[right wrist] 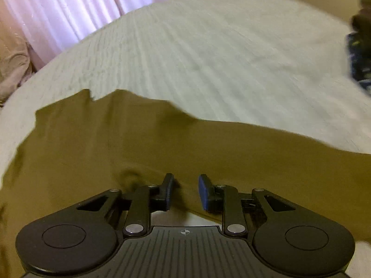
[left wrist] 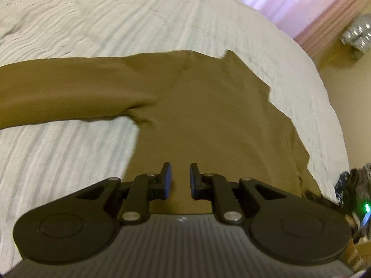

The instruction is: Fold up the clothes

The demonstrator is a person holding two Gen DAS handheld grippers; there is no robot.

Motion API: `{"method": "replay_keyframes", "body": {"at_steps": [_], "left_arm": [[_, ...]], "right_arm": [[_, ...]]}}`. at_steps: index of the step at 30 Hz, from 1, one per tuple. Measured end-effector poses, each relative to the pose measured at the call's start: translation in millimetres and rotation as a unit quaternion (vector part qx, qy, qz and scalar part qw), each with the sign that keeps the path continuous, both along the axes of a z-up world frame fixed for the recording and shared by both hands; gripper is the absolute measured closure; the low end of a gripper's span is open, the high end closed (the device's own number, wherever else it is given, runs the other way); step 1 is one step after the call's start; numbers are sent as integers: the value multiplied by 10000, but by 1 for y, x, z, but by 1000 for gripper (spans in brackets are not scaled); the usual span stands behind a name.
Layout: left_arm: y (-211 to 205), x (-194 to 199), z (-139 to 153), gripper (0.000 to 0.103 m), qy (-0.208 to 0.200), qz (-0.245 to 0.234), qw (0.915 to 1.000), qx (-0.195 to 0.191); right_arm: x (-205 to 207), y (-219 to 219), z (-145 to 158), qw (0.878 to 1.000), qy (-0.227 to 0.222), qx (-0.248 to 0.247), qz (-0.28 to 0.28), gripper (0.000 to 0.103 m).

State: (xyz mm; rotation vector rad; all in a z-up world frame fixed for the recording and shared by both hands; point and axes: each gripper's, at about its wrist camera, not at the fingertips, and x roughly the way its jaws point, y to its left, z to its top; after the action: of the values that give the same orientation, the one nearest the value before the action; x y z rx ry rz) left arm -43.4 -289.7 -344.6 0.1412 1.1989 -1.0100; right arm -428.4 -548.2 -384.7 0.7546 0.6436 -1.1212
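An olive-brown long-sleeved shirt (left wrist: pixel 208 115) lies spread on a white textured bedspread (left wrist: pixel 92 23). In the left wrist view one sleeve (left wrist: pixel 58 90) stretches out to the left. My left gripper (left wrist: pixel 180 169) hovers over the shirt's body, open and empty. In the right wrist view the shirt (right wrist: pixel 139 143) fills the lower half, with a sleeve running to the right (right wrist: pixel 289 157). My right gripper (right wrist: pixel 186 180) is open and empty over the shirt near its lower edge.
The bedspread (right wrist: pixel 220 58) extends beyond the shirt. Pink-white curtains (right wrist: pixel 58 11) hang behind the bed. A dark patterned item (right wrist: pixel 359 58) lies at the bed's right edge. A silvery object (left wrist: pixel 357 37) sits on the floor by the wall.
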Motion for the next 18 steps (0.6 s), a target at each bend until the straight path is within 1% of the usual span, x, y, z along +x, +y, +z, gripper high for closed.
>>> {"method": "replay_keyframes", "body": {"at_steps": [4, 7, 8, 10, 13, 14, 16, 18], "left_arm": [[19, 13, -3, 92, -56, 294, 9995, 86], [34, 23, -6, 91, -98, 515, 9985, 151], [39, 28, -6, 91, -139, 582, 9981, 159], [51, 44, -4, 91, -325, 734, 9967, 123], [69, 68, -1, 90, -623, 966, 9934, 56], [76, 77, 0, 89, -723, 1043, 9919, 34], [85, 98, -2, 89, -991, 1179, 9880, 71], [92, 121, -7, 89, -1254, 1178, 9850, 141]], "right_arm": [[-73, 28, 7, 9965, 297, 55, -776, 77], [-128, 44, 8, 9891, 466, 144, -1393, 78], [-140, 47, 9, 9861, 489, 189, -1579, 75], [-165, 52, 13, 9789, 535, 280, -1950, 74], [-177, 61, 23, 9685, 433, 411, -2418, 74], [-174, 64, 26, 9672, 394, 413, -2474, 74], [-156, 72, 29, 9703, 332, 411, -2361, 74], [-132, 81, 30, 9753, 232, 482, -2142, 74]]}}
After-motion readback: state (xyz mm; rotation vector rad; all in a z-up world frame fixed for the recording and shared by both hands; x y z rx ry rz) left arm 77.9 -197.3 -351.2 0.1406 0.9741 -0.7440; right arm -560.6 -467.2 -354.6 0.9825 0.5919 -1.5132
